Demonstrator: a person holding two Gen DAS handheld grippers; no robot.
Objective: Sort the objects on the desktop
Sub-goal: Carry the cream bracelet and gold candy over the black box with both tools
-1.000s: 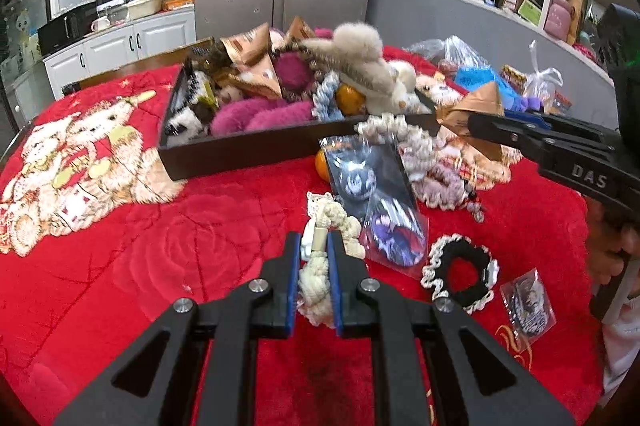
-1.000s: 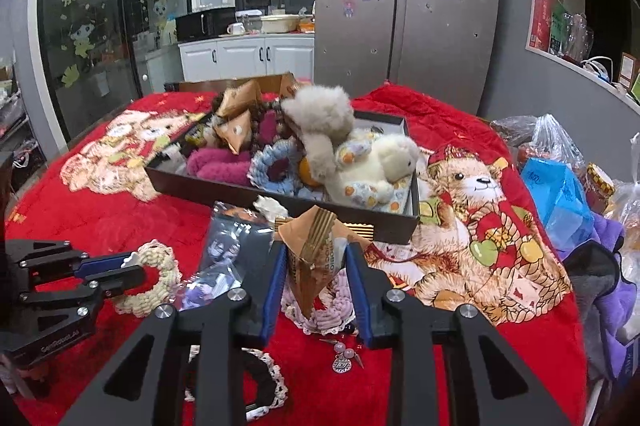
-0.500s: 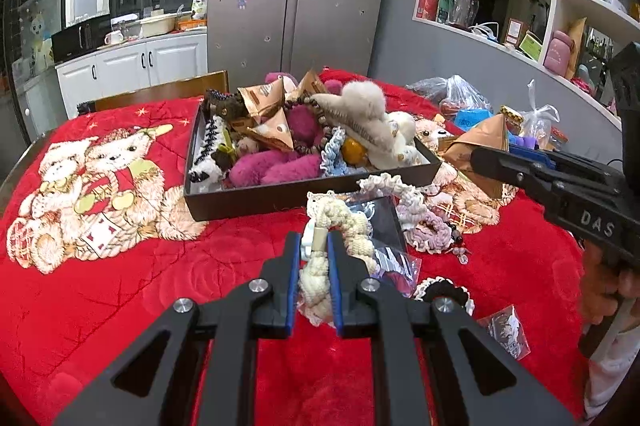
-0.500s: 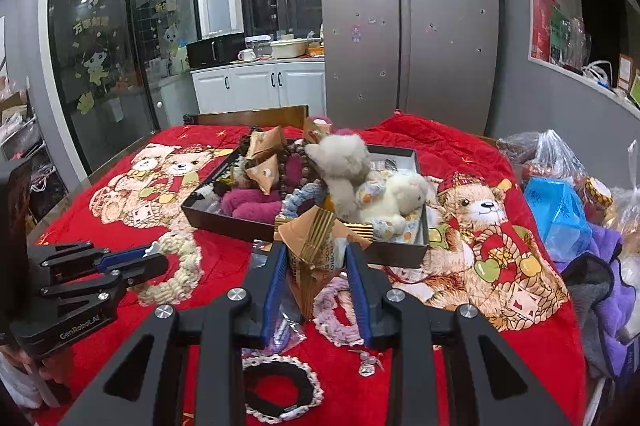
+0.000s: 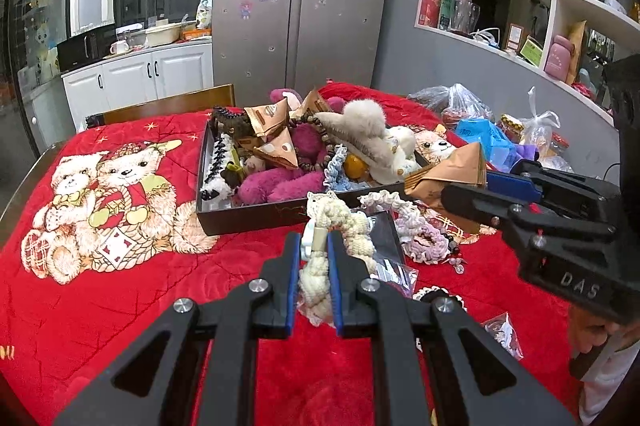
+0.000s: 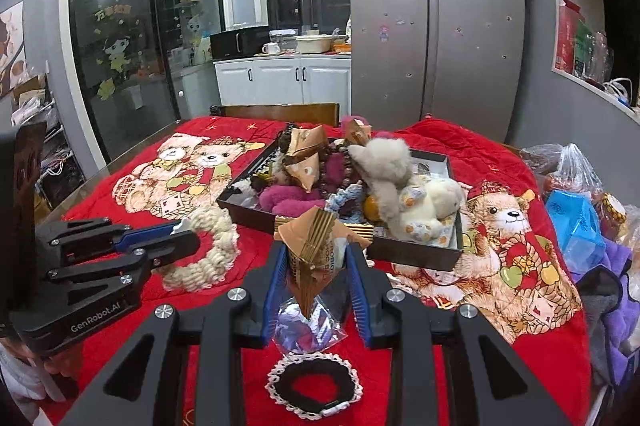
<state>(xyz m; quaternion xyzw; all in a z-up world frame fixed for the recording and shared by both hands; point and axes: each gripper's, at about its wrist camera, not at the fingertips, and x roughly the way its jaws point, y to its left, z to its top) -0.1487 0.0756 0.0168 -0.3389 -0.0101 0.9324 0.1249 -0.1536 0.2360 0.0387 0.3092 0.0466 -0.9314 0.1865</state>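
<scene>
Cream braided rope ring (image 5: 340,226) pinched in left tool (image 5: 313,268), pads pressed tight on it. It now hangs clear of the red blanket, just in front of the dark tray's (image 5: 256,216) near wall; a second ago it sat lower, down by the clear packets. Brown pyramid packet (image 6: 316,250) clamped in right tool (image 6: 316,290), also raised since then, hanging in front of the tray's near wall. Reads as both picks done, carry to tray under way.

Rope ring: thick, soft, loops limp below the pads. Packet: crinkly foil, gold seam, stiff edges.

Tray already heaped with plush toys, pink furry pieces and similar packets. Black lace-edged scrunchie (image 6: 316,386) and clear packets (image 5: 394,266) left on the bench, nearer than the tray.
</scene>
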